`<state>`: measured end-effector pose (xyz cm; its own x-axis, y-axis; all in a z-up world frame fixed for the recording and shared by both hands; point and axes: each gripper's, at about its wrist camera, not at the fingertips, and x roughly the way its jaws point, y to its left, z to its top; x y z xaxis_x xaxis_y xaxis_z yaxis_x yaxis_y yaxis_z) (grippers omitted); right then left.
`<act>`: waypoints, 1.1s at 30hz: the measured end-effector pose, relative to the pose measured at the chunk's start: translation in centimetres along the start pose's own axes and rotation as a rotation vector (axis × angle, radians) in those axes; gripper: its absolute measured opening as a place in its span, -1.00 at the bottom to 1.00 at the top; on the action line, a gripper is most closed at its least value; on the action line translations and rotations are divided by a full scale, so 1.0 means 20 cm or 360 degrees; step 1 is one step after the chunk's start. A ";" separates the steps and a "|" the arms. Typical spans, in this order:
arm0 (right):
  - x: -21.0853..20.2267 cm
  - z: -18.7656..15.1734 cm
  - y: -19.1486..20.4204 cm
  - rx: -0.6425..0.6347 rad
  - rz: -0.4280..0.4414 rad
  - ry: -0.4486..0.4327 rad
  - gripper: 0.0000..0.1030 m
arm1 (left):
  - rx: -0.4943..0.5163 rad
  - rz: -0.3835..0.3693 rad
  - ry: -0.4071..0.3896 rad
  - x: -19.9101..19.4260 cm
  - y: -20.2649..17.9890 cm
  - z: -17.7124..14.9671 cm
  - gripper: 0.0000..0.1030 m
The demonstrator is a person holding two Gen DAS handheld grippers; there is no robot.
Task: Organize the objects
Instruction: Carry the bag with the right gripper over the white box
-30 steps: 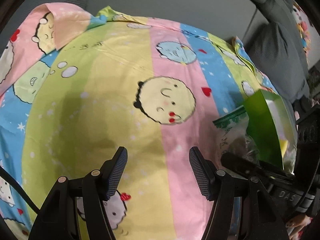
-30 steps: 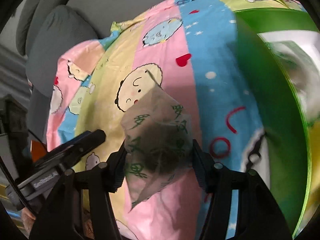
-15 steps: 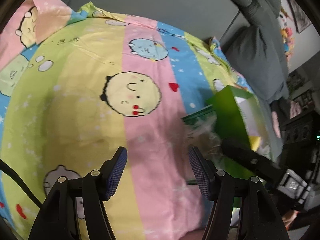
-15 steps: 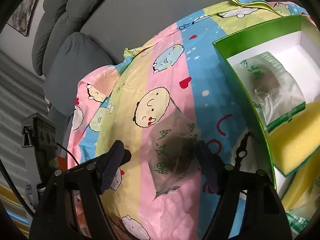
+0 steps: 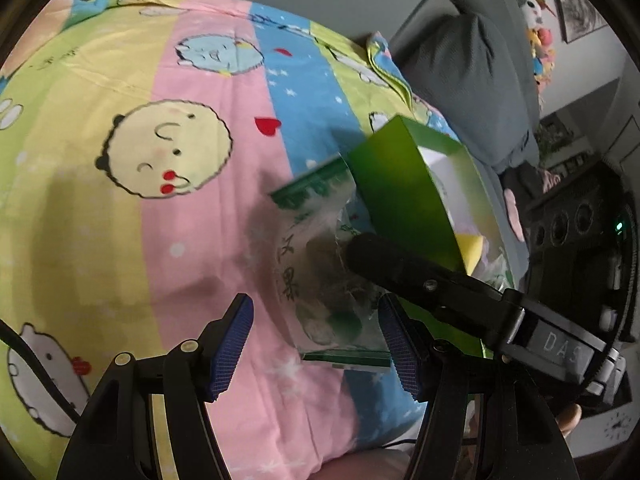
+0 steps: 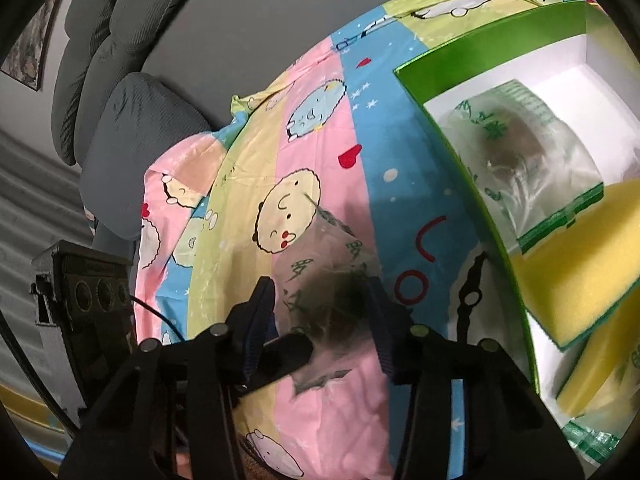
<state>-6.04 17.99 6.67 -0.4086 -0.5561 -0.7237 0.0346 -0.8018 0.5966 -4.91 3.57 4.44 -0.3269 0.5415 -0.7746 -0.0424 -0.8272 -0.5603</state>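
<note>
Since a second ago my left claw (image 5: 316,344) has swung toward the sachet (image 6: 328,284) clamped in my right claw (image 6: 320,312). Left stays apart, empty. I'd lift the sachet over the green box (image 6: 452,120) wall beside it before releasing.

Clear packets: three – one (image 6: 328,280), another (image 6: 532,168), third (image 6: 592,440). Yellow sponges: two (image 6: 576,264), (image 6: 600,368). Green box (image 6: 460,128): one.

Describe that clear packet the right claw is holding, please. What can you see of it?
The clear packet looks like thin crinkly plastic printed with green characters, with a dark fibrous clump inside and green bands at both ends. The right claw pinches it at the sides, tilted above the cartoon bedsheet, left of the open green box. The left claw is open beside it.
</note>
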 end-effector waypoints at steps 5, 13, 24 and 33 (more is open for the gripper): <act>0.03 0.00 0.01 -0.0030 -0.0031 0.0017 -0.05 | 0.0074 0.0031 -0.0060 0.01 -0.03 -0.02 0.26; 0.06 -0.01 -0.05 -0.0009 0.0003 0.0062 0.03 | 0.0253 0.0111 -0.0109 0.01 -0.13 -0.06 0.04; -0.16 -0.07 -0.02 0.0016 0.0156 -0.0061 0.00 | 0.0593 0.0288 -0.0379 -0.15 -0.44 -0.20 0.04; -0.51 -0.11 -0.05 -0.0001 0.0213 -0.0277 0.00 | 0.0729 0.0245 -0.0487 -0.20 -0.73 -0.25 0.04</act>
<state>0.18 24.02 12.72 -0.5518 -0.6115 -0.5671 0.0997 -0.7235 0.6831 1.75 14.16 14.29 -0.6175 0.3978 -0.6786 -0.3552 -0.9107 -0.2107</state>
